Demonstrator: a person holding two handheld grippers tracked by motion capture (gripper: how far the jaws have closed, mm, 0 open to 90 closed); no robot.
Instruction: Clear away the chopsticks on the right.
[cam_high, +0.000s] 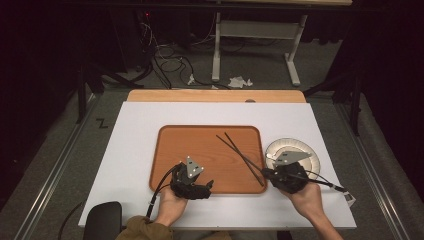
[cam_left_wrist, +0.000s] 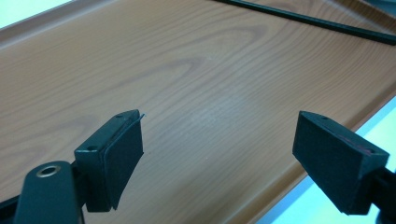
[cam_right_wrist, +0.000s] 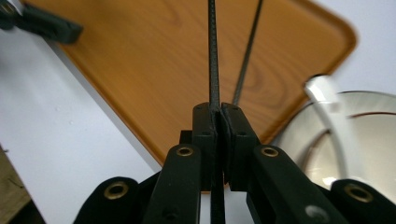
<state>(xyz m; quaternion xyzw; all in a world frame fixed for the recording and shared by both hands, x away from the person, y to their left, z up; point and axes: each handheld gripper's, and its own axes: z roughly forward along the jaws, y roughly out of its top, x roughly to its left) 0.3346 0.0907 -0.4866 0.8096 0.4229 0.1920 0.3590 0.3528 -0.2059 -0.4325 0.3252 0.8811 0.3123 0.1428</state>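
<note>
The tray (cam_left_wrist: 196, 84) looks like smooth wood-grain laminate with a soft sheen. The chopsticks (cam_high: 242, 156) are thin, black and matt. The plate (cam_right_wrist: 373, 140) is glossy white ceramic.

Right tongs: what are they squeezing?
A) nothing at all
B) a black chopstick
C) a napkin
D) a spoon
B: in the right gripper view the right tongs are pressed shut on one thin black chopstick, which runs out over the wooden tray, while the second chopstick runs beside it.
</note>
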